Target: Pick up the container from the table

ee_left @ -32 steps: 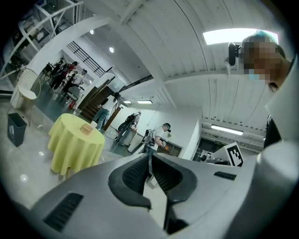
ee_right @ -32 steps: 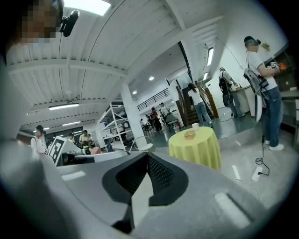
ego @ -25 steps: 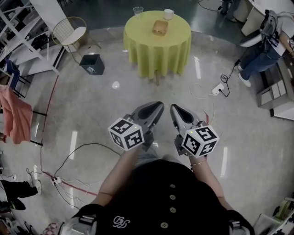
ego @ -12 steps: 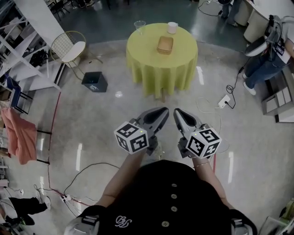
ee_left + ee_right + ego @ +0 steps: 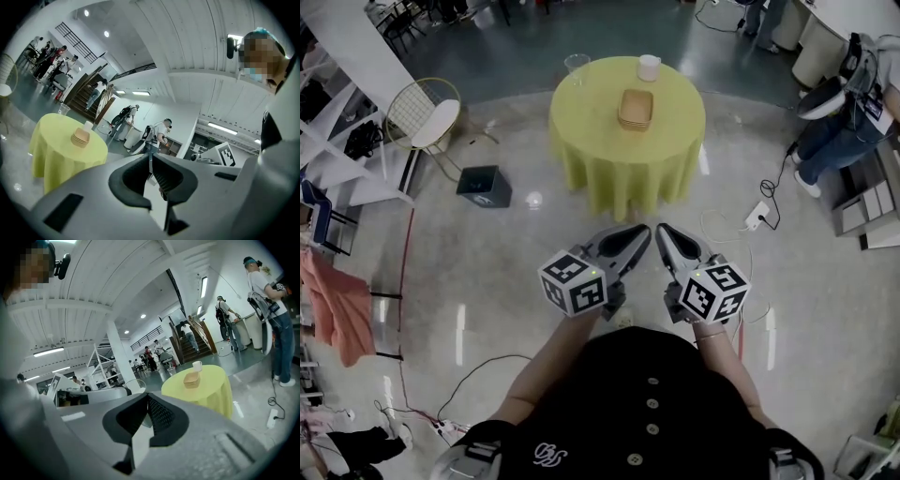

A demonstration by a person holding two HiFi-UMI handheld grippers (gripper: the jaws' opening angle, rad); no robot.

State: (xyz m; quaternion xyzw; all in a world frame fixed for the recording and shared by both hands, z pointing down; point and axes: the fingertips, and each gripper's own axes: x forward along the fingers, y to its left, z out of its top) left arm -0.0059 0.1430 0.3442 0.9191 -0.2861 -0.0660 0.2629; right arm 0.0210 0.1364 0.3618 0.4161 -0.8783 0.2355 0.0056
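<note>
A tan stack of shallow containers (image 5: 636, 109) lies in the middle of a round table under a yellow-green cloth (image 5: 675, 159). The same container stack shows small and far off in the left gripper view (image 5: 80, 137) and in the right gripper view (image 5: 191, 378). Both grippers are held side by side over the floor, well short of the table. My left gripper (image 5: 639, 236) is shut with nothing in it. My right gripper (image 5: 662, 232) is shut and empty too. Each carries a cube with square markers near the person's hands.
A white cup (image 5: 649, 67) and a clear glass (image 5: 576, 64) stand at the table's far edge. A wire chair (image 5: 427, 117) and a dark box (image 5: 483, 185) are to the left. Cables and a power strip (image 5: 757, 215) lie on the floor at right, where a person (image 5: 839, 122) sits.
The table has come nearer and lower in the head view as the person walks toward it. Both grippers stay shut and side by side.
</note>
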